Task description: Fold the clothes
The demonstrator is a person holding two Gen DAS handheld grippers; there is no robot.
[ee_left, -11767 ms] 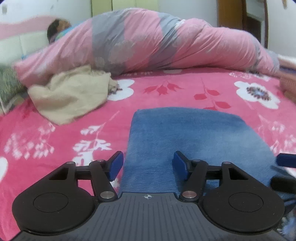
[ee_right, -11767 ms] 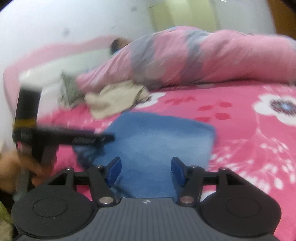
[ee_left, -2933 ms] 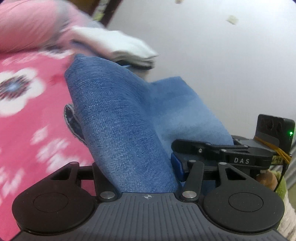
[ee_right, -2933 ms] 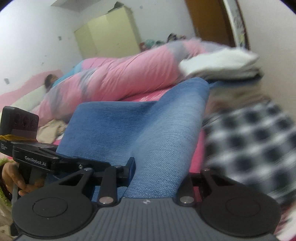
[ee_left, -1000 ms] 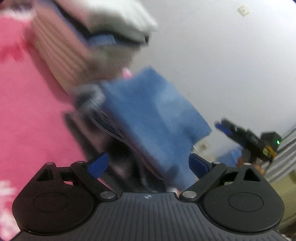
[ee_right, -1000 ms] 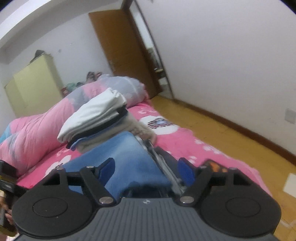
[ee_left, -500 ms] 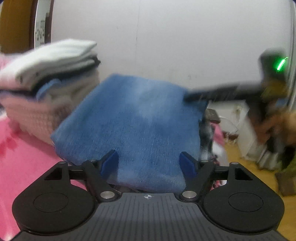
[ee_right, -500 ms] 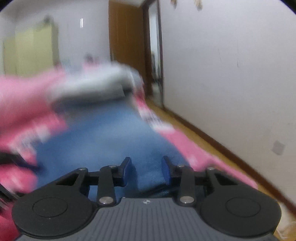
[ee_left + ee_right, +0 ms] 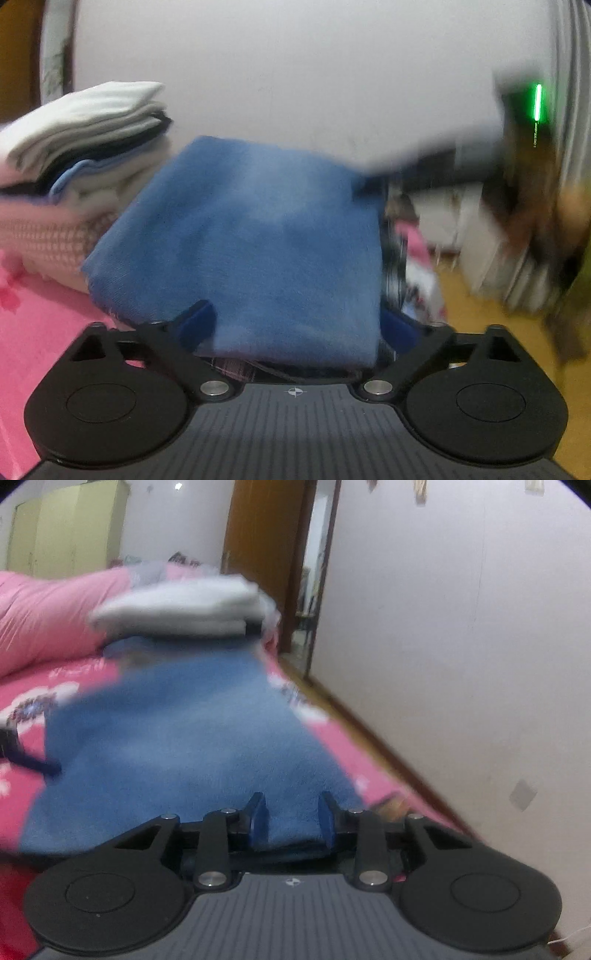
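A folded blue denim garment (image 9: pixel 251 240) lies on a plaid-patterned piece (image 9: pixel 236 369) at the bed's edge, next to a stack of folded clothes (image 9: pixel 74 147). My left gripper (image 9: pixel 295 325) is open, its fingers on either side of the denim's near edge. In the right wrist view the denim (image 9: pixel 184 738) spreads in front of the stack (image 9: pixel 184 605). My right gripper (image 9: pixel 291 818) has its jaws narrowly apart with the denim's near edge between them; whether it grips the cloth is unclear. The other gripper appears blurred at the right of the left wrist view (image 9: pixel 517 122).
The pink floral bedsheet (image 9: pixel 59 679) covers the bed, with a pink quilt (image 9: pixel 48 613) behind. A white wall (image 9: pixel 461 646), a wooden door (image 9: pixel 266 554) and yellow floor (image 9: pixel 480 302) lie beyond the bed's edge. A yellow-green wardrobe (image 9: pixel 66 528) stands far left.
The denim went from lying on the bed to being carried by both grippers to beside the stack. In the last second my left gripper stayed open; the right jaws narrowed onto the edge.
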